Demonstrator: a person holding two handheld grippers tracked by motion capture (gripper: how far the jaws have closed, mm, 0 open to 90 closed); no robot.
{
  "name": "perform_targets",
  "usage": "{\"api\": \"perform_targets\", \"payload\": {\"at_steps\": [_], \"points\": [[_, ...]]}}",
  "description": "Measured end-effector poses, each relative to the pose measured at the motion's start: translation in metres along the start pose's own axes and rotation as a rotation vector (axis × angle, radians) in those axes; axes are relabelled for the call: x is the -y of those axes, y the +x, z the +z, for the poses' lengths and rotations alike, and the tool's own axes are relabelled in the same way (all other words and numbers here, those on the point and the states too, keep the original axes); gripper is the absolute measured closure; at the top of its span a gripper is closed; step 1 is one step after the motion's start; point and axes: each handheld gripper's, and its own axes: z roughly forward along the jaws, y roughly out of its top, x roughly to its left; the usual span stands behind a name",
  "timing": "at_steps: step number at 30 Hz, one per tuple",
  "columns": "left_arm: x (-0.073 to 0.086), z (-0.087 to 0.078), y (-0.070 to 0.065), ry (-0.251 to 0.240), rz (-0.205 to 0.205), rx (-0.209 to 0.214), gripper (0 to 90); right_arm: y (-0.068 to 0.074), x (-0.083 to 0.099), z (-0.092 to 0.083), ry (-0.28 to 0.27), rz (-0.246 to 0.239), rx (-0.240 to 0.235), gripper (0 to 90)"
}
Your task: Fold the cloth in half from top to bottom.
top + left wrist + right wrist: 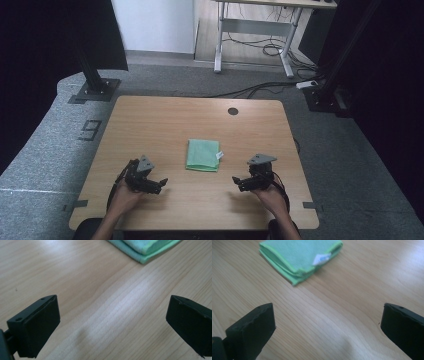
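Note:
A folded green cloth (pixel 203 155) with a small white tag lies flat at the middle of the wooden table (pixel 160 120). My left gripper (pixel 159 184) rests low near the front left, open, pointing right toward the cloth, nothing between its jaws. My right gripper (pixel 236 182) sits at the front right, open and empty, pointing left. In the left gripper view (pixel 112 325) a corner of the cloth (pixel 145 248) shows at the top. In the right gripper view (pixel 327 327) the cloth (pixel 299 256) lies ahead, with its tag (pixel 321 258) at the near edge.
A round cable hole (pixel 233 111) sits near the table's far edge. Black stand bases (pixel 95 90) flank the far corners on the grey carpet. A desk frame with cables (pixel 260 45) stands beyond. Bare wood surrounds the cloth on every side.

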Motion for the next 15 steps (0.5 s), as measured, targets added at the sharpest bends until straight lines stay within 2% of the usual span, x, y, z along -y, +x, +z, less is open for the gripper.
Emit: {"api": "perform_targets", "payload": {"at_steps": [9, 15], "points": [[0.013, 0.006, 0.000, 0.014, -0.025, 0.008, 0.0, -0.010, 0.024, 0.008, 0.025, 0.036, 0.023, 0.0], [0.017, 0.013, -0.003, 0.036, -0.018, 0.014, 0.0, -0.013, 0.035, 0.016, 0.047, 0.043, 0.026, 0.0]]}}
